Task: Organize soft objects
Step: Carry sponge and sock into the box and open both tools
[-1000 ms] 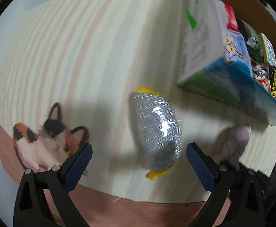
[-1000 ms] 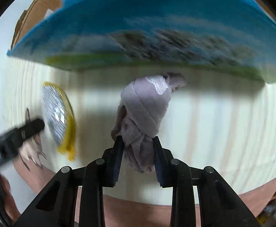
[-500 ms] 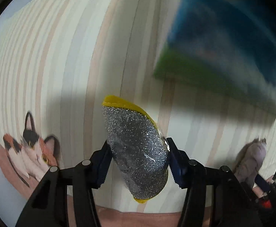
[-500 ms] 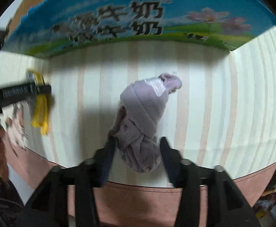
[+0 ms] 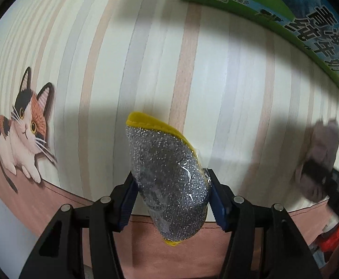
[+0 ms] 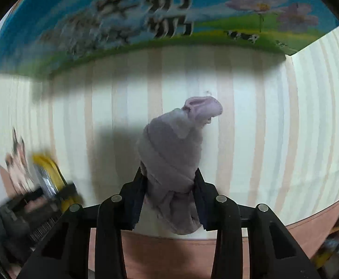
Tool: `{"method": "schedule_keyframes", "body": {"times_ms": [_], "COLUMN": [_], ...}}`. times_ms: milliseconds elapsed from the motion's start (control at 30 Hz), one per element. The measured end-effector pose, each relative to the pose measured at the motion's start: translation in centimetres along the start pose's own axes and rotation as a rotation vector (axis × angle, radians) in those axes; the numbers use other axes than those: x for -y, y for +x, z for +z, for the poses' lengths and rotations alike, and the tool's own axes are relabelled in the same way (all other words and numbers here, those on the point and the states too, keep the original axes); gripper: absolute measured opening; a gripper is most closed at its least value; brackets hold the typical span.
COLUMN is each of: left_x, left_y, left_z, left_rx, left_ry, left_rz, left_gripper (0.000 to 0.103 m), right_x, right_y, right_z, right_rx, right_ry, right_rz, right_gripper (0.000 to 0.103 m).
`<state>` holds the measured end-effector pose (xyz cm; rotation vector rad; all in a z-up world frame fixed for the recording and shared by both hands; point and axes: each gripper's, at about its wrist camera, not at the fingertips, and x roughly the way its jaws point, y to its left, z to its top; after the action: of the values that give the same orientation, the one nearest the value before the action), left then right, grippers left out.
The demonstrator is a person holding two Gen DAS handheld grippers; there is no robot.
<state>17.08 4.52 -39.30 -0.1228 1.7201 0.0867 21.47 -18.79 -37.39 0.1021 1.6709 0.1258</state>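
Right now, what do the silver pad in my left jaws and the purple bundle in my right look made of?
Silver scouring pad: glittery metallic mesh over yellow cloth backing, apparently in clear glossy film, judging by glare streaks. Purple bundle: soft matte knit fabric, probably rolled socks; folds and fuzzy surface suggest it.

A striped tablecloth with a calico cat print at the left fills the frame; a blue-green milk carton stands along the top.
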Motion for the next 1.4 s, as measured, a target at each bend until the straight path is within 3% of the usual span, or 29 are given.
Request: {"method": "schedule_keyframes", "body": {"times_ms": [200, 267, 400, 600, 633, 700, 733, 800, 867, 967, 1133, 1267, 1400], "left_x": [0.3, -0.2, -0.5, -0.2, -0.2, 0.0, 0.2, 0.7, 1.5, 2.9, 5.9, 8.6, 10.6], "left_y": [-0.1, 0.1, -0.3, -0.2, -0.4, -0.5, -0.6, -0.9, -2.2, -5.5, -13.9, -19.8, -22.4], "left_z": [0.8, 1.3, 3.2, 3.5, 3.5, 3.1, 3.0, 2.5, 1.8, 0.9, 1.1, 3.4, 7.1], "left_rx": [0.004, 0.002, 0.002, 0.012, 0.018, 0.021, 0.021, 0.028, 0.044, 0.097, 0.241, 0.338, 0.373], "left_ry": [0.018, 0.011, 0.006, -0.010, -0.011, -0.006, -0.002, 0.003, 0.022, 0.056, 0.135, 0.211, 0.244], "left_rz": [0.000, -0.004, -0.003, -0.011, -0.012, -0.007, -0.005, -0.003, -0.023, -0.062, -0.124, -0.142, -0.145], "left_gripper": [0.056, 0.057, 0.067, 0.061, 0.053, 0.052, 0.051, 0.050, 0.050, 0.050, 0.050, 0.050, 0.050], "right_x": [0.9, 1.2, 1.8, 0.4, -1.0, -1.7, -2.3, -4.5, -4.2, -3.8, -2.9, -1.6, 0.1], "right_y": [0.7, 0.9, 1.5, 2.0, 2.6, 2.7, 2.8, 4.0, 3.9, 1.9, -5.2, -12.1, -17.1], "right_z": [-2.6, -2.4, -2.5, -2.0, -2.3, -2.5, -2.8, -3.6, -3.9, -4.3, -4.3, -2.7, 1.2], "right_rx": [-0.059, -0.064, -0.063, -0.049, -0.046, -0.039, -0.027, -0.020, -0.035, -0.020, 0.077, 0.192, 0.276], "right_ry": [-0.071, -0.065, -0.065, -0.079, -0.083, -0.113, -0.131, -0.154, -0.146, -0.132, -0.126, -0.126, -0.116], "right_rz": [-0.027, -0.028, -0.034, -0.075, -0.082, -0.116, -0.140, -0.151, -0.119, -0.055, 0.045, 0.078, 0.058], "right_gripper": [0.042, 0.052, 0.059, 0.060, 0.059, 0.052, 0.039, 0.036, 0.034, 0.034, 0.034, 0.034, 0.034]}}
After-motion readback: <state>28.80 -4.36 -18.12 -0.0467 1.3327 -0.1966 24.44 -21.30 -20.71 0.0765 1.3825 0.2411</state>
